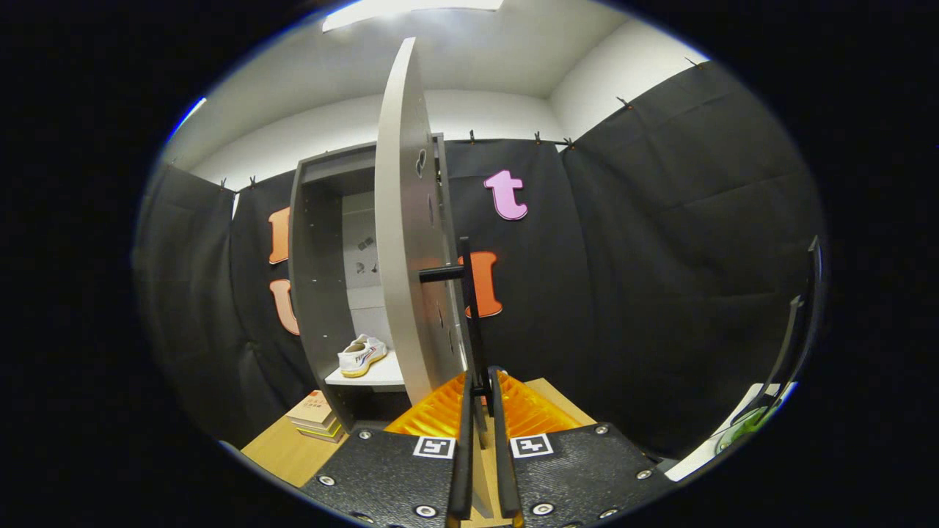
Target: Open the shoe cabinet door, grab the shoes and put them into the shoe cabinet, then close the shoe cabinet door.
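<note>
Gripper [480,392] clamped on the door's [400,220] thin black bar handle [469,308]; white shoe [361,356] on the grey cabinet [312,279] shelf.

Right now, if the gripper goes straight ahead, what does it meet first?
The gripper is already shut on the door handle, so straight on it would push this bar, then probably the door just behind.

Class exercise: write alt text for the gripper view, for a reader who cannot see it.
The claw is shut on the black handle of the open grey cabinet door. Beyond the door, a white shoe sits on a shelf inside the cabinet, with stacked books on the wooden table below.
</note>
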